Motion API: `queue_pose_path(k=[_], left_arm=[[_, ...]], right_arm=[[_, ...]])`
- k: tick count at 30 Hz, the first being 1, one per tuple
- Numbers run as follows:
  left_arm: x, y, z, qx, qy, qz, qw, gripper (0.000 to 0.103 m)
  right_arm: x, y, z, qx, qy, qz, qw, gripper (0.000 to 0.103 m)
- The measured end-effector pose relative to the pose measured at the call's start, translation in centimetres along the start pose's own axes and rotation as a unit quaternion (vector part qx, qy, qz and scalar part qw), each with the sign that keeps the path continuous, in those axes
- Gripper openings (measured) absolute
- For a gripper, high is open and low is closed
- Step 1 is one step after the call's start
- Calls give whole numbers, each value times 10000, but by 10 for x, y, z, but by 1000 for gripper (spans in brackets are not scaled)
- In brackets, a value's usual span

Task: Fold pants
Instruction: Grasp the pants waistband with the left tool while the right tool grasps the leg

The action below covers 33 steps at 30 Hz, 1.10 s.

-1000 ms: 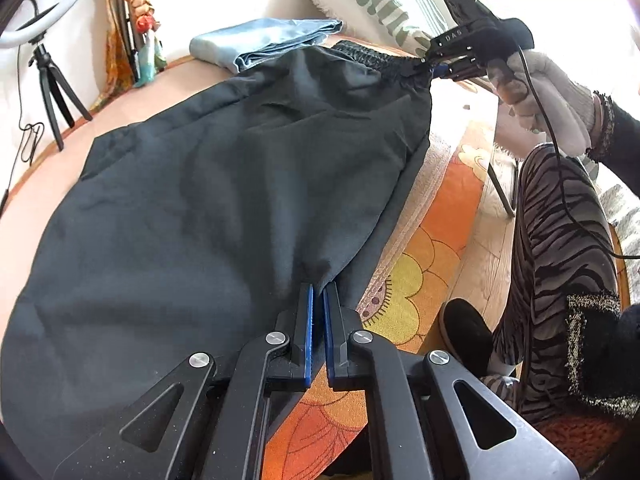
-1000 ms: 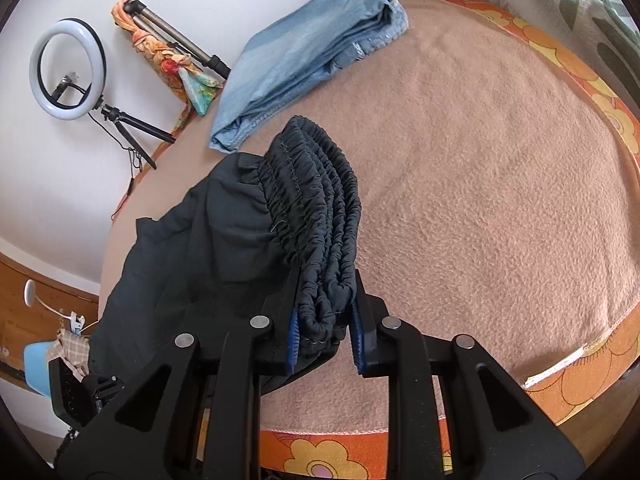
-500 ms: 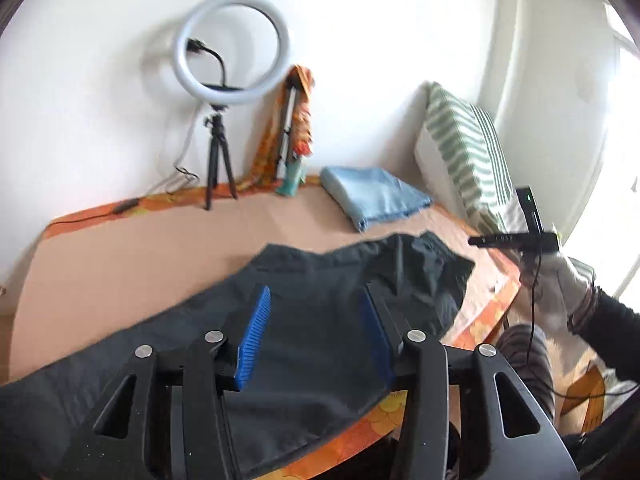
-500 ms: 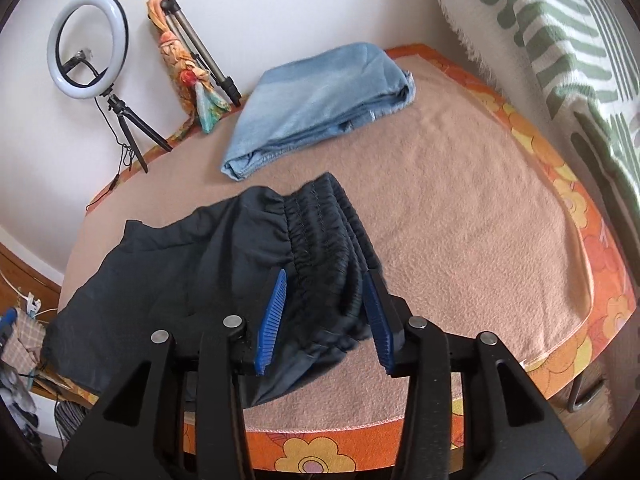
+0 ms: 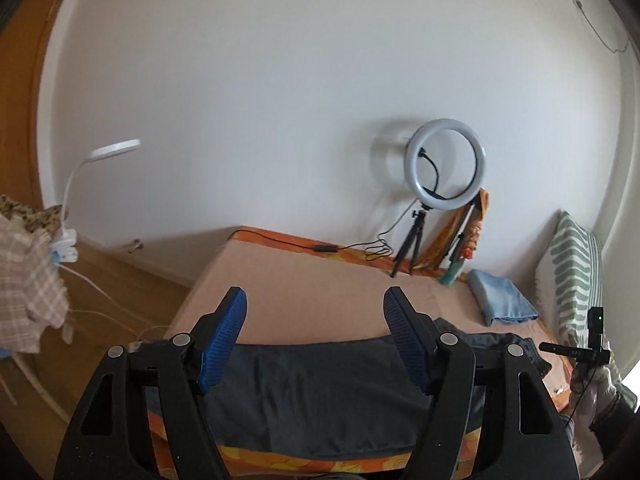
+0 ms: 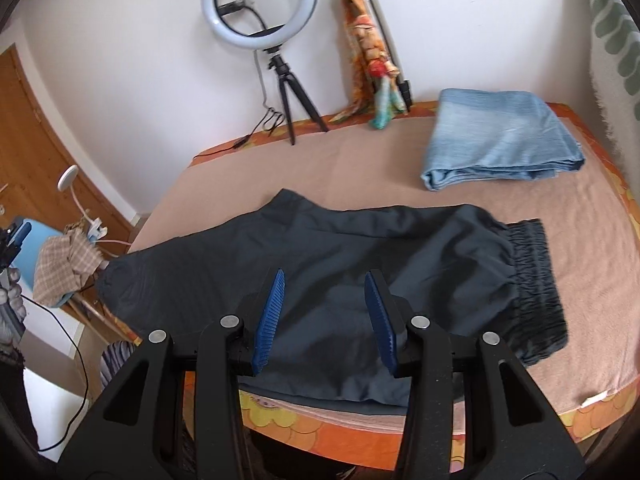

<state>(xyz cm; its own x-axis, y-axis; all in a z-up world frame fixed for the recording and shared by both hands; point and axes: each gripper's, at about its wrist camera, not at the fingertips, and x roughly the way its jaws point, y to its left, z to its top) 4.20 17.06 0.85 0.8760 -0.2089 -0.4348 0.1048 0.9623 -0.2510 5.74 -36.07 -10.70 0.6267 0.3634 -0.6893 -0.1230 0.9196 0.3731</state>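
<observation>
- Peach-coloured blanket (image 6: 400, 168) over a bed with an orange flowered cover is my work surface, set against a white wall; every place below is given relative to the dark pants (image 6: 360, 272) lying on it.
- My right gripper (image 6: 325, 316) hangs just above the middle of the pants, its blue pads spread well apart with only air between them.
- My left gripper (image 5: 316, 342) is also wide open and holds nothing; it sits above the near edge of the pants, tilted up toward the wall.
- The pants lie lengthwise along the near edge of the bed, apparently already doubled leg over leg, with the gathered elastic waistband (image 6: 536, 280) at their right end and the leg ends at their left end, near the corner of the bed.
- I judge that I am between folds: both tongs are free, and the cloth is flat but long.
- The next move, I think, calls for pinching both layers at one end and carrying it over to the other end, keeping the edges aligned; the thin fabric could slip or bunch.
- Beyond the pants, toward the wall, sit folded light-blue jeans (image 6: 500, 140), a ring light on a tripod (image 6: 260, 4) and a striped pillow (image 5: 576, 280).
- No brand, label or writing is readable anywhere.
</observation>
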Motion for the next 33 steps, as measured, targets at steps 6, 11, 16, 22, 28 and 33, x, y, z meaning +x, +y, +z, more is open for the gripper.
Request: queue_pose_path(k=[6, 11, 16, 22, 28, 33], left_arm=[[6, 85, -34, -740, 316, 623, 9948, 71], [39, 147, -79, -1532, 635, 776, 9831, 70], [79, 197, -123, -2372, 864, 756, 9646, 63], [107, 228, -148, -3060, 851, 598, 9463, 47], [117, 230, -148, -2961, 785, 464, 9508, 18], [123, 229, -151, -2763, 1004, 565, 9541, 15]], right_arm=[[47, 50, -10, -353, 474, 460, 9972, 44], [83, 85, -15, -579, 870, 572, 9929, 44], [110, 114, -14, -767, 1182, 621, 9881, 44], [140, 145, -11, -894, 1453, 776, 9823, 44], [184, 203, -33, -1686, 2136, 1324, 9531, 44], [219, 235, -64, -2406, 2613, 1324, 9254, 44]])
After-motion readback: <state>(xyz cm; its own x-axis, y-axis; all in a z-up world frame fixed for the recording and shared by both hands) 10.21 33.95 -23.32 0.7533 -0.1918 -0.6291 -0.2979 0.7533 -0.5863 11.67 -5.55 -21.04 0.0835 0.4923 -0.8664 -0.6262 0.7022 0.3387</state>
